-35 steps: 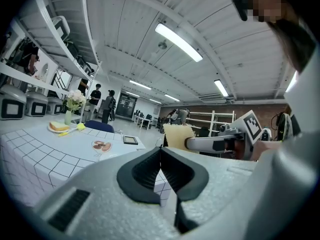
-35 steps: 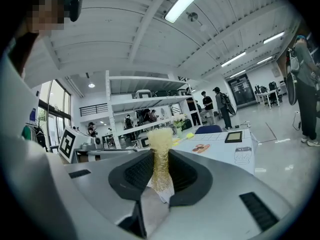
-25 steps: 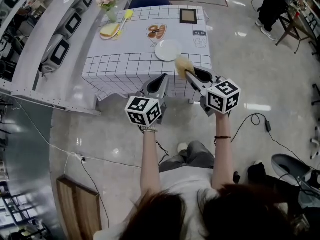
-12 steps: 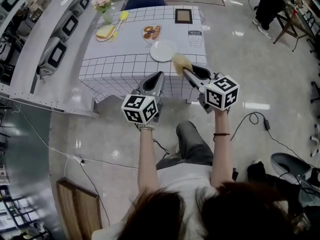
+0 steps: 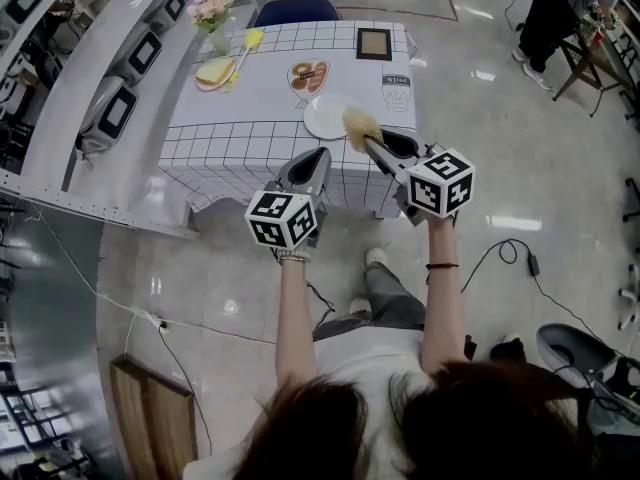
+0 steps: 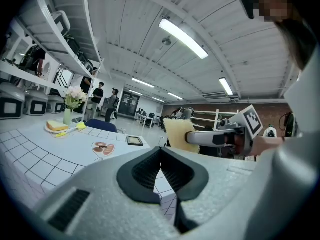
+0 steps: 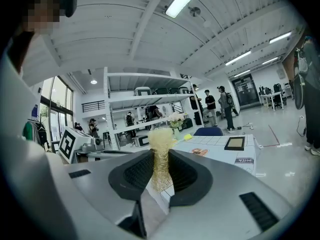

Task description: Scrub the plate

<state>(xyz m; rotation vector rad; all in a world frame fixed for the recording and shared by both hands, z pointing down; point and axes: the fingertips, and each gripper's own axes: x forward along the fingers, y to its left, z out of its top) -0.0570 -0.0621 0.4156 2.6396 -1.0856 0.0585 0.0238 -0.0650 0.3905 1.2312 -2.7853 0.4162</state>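
R gripper [image 5: 370, 144] fingers clamped on fluffy yellow scrub sponge [image 5: 358, 125], by rim of round white plate [image 5: 324, 116] on grid-cloth counter [image 5: 240, 133]. L gripper [image 5: 318, 158] fingers pressed together, nothing btwn.

Glossy grey floor [image 5: 480, 98] (ceiling striplights [image 6: 182, 31])

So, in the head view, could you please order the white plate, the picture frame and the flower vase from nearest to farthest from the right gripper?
1. White plate, just ahead and left of the right gripper.
2. Picture frame, farther back, on the right.
3. Flower vase, at the far left corner.
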